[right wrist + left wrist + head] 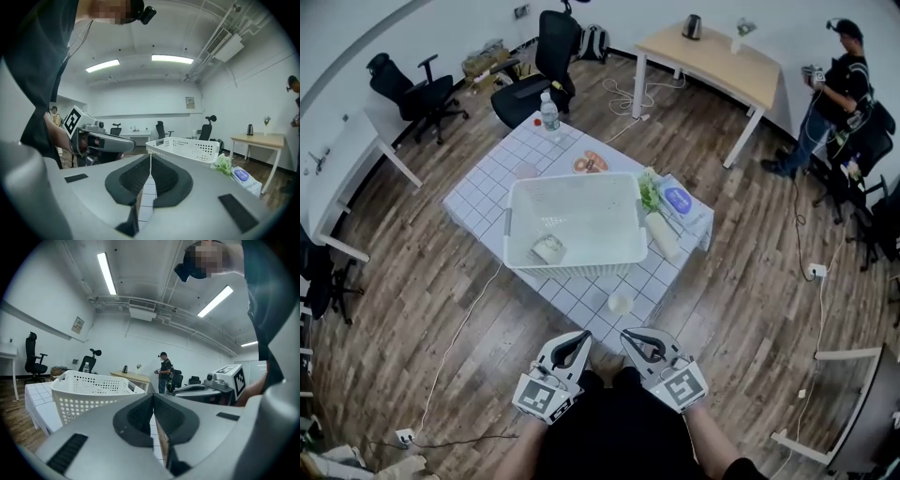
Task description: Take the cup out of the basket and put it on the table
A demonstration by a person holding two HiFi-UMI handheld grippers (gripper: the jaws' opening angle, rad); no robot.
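Jaws of the grey left gripper [581, 339] and grey right gripper [631, 337] are clenched on nothing, well short of the white perforated plastic basket [572, 269], likely because the small pale cup [620, 303] already stands on the white checked tablecloth [572, 300] just before that basket's near wall.

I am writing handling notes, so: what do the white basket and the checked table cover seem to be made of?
Basket: probably moulded plastic, matt white; its stiff walls are pierced with regular rows of holes. Table cover: thin cloth or plastic sheet, white with a dark grid print; it drapes over the edge. Which of the two I cannot tell.
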